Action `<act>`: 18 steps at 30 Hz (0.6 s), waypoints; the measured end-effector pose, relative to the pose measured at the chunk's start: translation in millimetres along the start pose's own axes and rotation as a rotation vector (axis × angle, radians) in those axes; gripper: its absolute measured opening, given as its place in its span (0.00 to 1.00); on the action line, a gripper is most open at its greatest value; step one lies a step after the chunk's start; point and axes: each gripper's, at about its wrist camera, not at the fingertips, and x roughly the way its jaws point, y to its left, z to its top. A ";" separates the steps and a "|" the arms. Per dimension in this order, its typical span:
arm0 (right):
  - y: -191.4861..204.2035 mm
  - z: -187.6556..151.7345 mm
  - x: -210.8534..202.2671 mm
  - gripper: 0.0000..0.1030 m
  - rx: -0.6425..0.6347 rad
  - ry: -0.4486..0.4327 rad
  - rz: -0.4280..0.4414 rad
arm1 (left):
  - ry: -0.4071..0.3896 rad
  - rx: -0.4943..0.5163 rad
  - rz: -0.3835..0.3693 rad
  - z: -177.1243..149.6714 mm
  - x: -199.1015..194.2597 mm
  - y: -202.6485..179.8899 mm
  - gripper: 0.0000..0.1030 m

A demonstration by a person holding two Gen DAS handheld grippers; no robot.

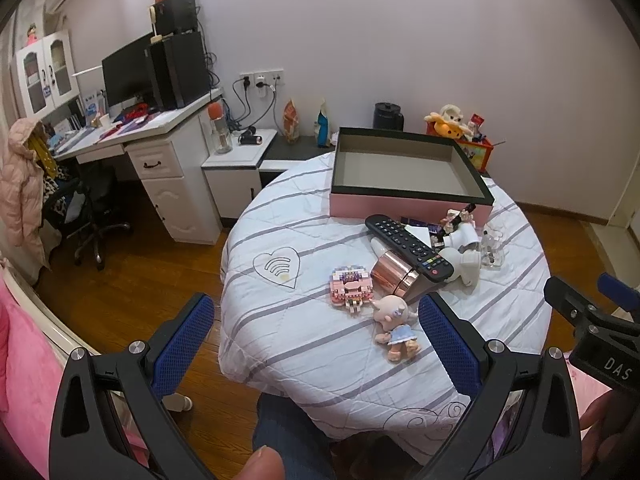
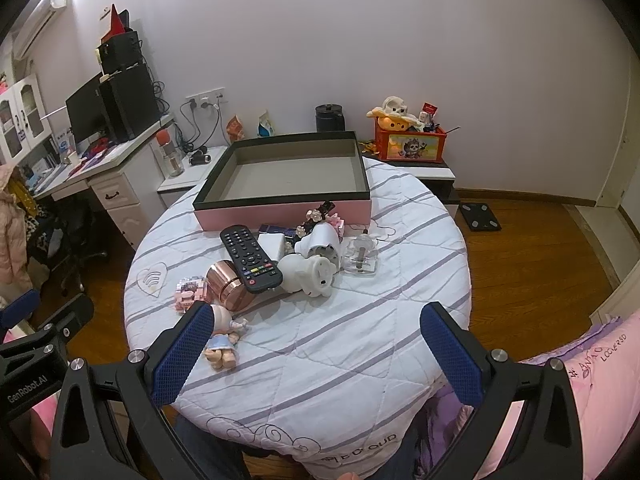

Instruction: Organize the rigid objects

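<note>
Two wide-open, empty tools: left hand-held gripper (image 1: 316,334) near "DAS" lettering, right hand-held gripper (image 2: 316,342) beside "GenRobot.AI".

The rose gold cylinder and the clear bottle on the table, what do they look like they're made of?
The rose gold cylinder looks like polished or plated metal: mirror-like copper-pink sheen with bright streaks, though shiny coated plastic is possible. The clear bottle looks like glass or hard clear acrylic: you see the striped tablecloth through it.
</note>
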 end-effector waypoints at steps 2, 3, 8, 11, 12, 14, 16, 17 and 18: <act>0.3 0.1 -0.2 1.00 -0.001 0.000 0.001 | 0.001 0.000 0.001 -0.1 0.0 0.0 1.00; 0.5 0.1 -0.5 1.00 -0.001 -0.001 0.001 | 0.001 0.000 0.000 -0.1 -0.1 0.1 1.00; 1.9 0.5 -0.8 1.00 0.000 0.001 -0.001 | 0.003 0.000 0.000 -0.2 -0.6 0.0 1.00; 2.2 1.1 -0.6 1.00 0.003 0.004 -0.002 | 0.010 0.000 0.000 -0.5 -0.8 0.1 1.00; 1.8 1.4 -0.4 1.00 0.004 0.004 -0.002 | 0.012 -0.001 0.000 -0.6 -0.8 0.4 1.00; 0.8 1.1 -0.8 1.00 0.006 0.005 -0.001 | 0.016 -0.003 -0.002 -0.4 0.3 -0.2 1.00; 0.3 1.0 -0.2 1.00 0.006 0.005 -0.001 | 0.018 -0.003 -0.002 0.2 0.9 -0.6 1.00; 0.3 1.0 0.0 1.00 0.005 0.005 -0.001 | 0.017 -0.003 -0.002 0.0 1.0 -0.4 1.00; 0.2 0.8 -0.1 1.00 0.006 0.005 -0.001 | 0.017 -0.003 -0.002 0.1 1.1 -0.3 1.00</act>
